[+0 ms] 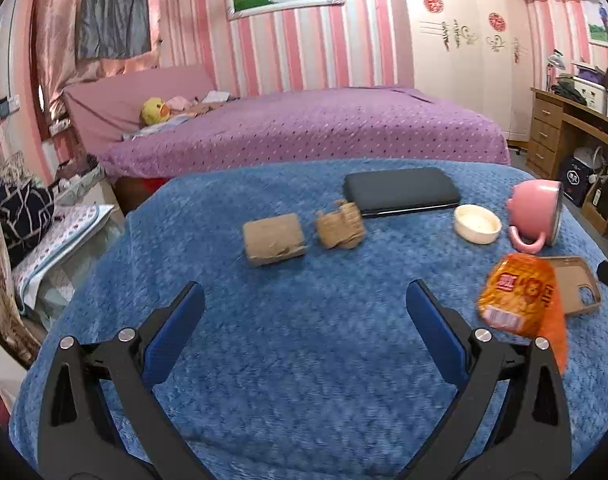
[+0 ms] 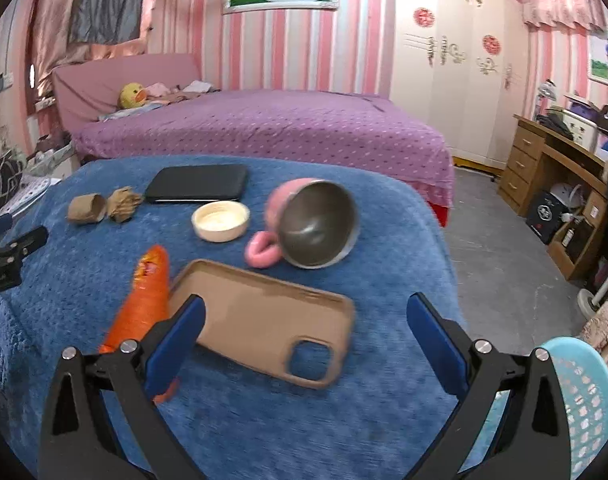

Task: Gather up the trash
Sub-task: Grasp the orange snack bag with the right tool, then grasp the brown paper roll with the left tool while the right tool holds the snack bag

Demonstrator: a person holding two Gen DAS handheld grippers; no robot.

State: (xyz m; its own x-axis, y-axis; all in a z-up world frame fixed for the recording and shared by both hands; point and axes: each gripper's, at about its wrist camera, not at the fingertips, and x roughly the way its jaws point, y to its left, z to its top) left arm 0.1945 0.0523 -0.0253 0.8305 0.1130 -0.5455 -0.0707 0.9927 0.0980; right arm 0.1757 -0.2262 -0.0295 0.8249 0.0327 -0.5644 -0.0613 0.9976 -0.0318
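On the blue-covered bench (image 1: 304, 360) the rubbish lies mixed with things to keep: an orange snack wrapper (image 1: 520, 296) near the right edge, and two bits of brown crumpled paper, a flat wad (image 1: 274, 239) and a scrunched piece (image 1: 340, 225), further back toward the middle. The black tablet (image 1: 402, 191), the white dish (image 1: 477, 223), the tipped pink mug (image 1: 538, 212) and the tan phone case (image 2: 264, 320) look like keepers.

Both tongs stand wide and empty. The left tongs (image 1: 306, 312) hover over bare cloth in front of the wad; the right tongs (image 2: 306, 328) hover over the phone case, with the wrapper (image 2: 144, 300) just beside their left finger and touching the case's edge.

The wrapper seems the nearest pick for the right tongs. Shift left so both fingers straddle the wrapper alone, clear of the case, then pinch low across its narrow width; the film will likely slip if caught only at a corner. The blue basket (image 2: 580, 404) at the lower right looks like the place to drop it.
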